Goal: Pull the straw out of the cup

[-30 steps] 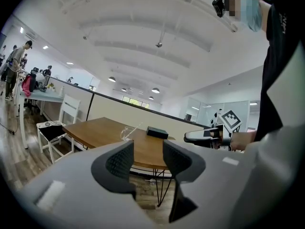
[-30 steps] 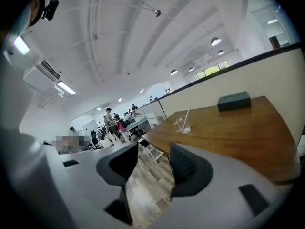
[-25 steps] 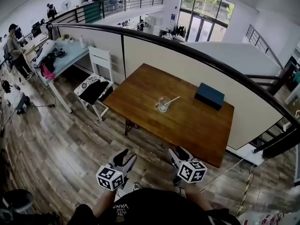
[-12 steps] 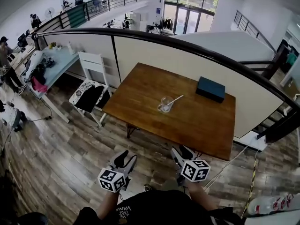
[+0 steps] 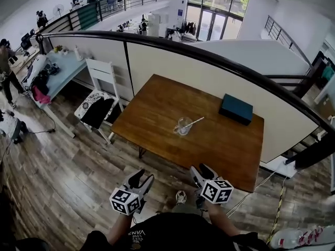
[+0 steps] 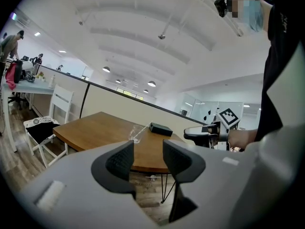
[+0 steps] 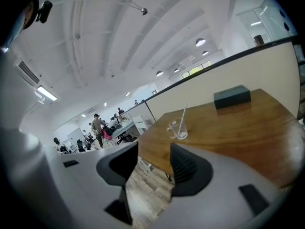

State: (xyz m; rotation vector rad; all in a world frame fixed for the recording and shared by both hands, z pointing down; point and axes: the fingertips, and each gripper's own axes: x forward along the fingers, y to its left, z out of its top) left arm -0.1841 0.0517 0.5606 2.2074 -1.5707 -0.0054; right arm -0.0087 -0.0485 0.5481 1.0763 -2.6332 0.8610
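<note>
cup: was set mid worktop, straw leaned inside, top tipped to the right | left claw: was held open, empty | right claw: was held open, empty | why: both were held near the body, worktop likely not yet reached

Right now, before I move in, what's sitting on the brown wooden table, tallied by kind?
Clear glass cup: 1
Thin white straw: 1
Dark teal rectangular box: 1
Total: 3
</note>
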